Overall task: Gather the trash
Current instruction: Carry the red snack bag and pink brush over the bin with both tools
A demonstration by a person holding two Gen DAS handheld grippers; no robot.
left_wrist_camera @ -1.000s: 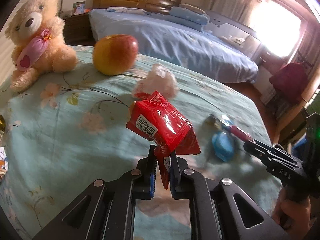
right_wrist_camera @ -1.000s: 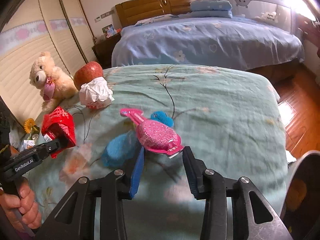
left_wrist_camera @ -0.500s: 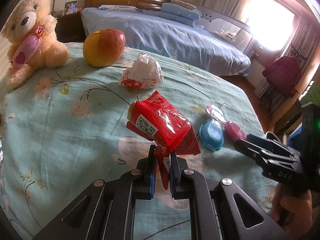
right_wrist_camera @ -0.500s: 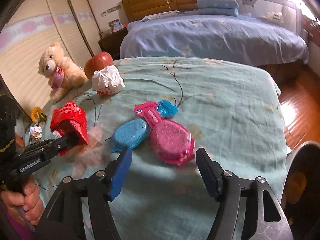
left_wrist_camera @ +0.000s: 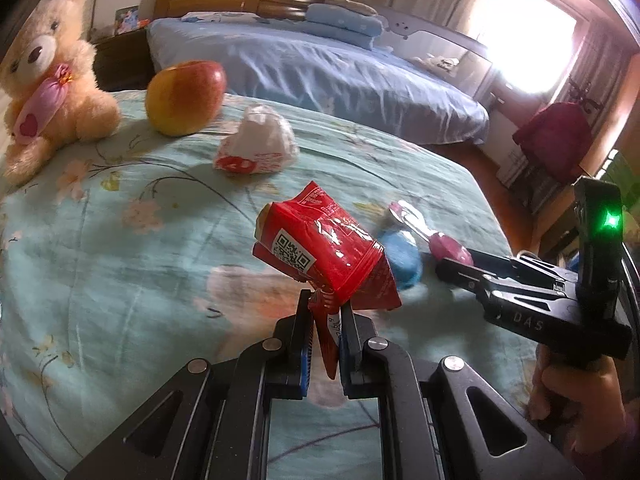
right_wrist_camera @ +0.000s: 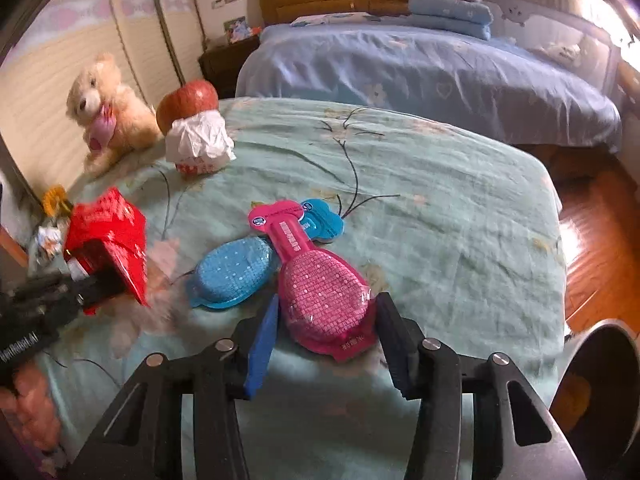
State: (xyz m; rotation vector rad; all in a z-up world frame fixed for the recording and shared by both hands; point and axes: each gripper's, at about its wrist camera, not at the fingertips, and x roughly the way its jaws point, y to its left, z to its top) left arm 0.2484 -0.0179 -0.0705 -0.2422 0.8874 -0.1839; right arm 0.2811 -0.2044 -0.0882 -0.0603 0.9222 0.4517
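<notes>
Behind the red snack packet (left_wrist_camera: 326, 256), part of the blue pouch (left_wrist_camera: 402, 258) — blurred too. Print on the pink pouch (right_wrist_camera: 326, 296) too small to read. Round dark object (right_wrist_camera: 596, 380) cut off at the right edge — unidentifiable. Apple (right_wrist_camera: 186, 100) half hidden behind crumpled paper (right_wrist_camera: 200, 144).

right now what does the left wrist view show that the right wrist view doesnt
Only the left wrist view shows the bright window, the dark red bag on the floor, and the QR code on the red snack packet pinched by the left gripper.

Only the right wrist view shows the round bin rim at lower right, the full pink pouch between the open right gripper fingers, and the yellow flower toy.

Both show the teddy bear, apple, crumpled white wrapper, blue pouch and the floral bedspread.
</notes>
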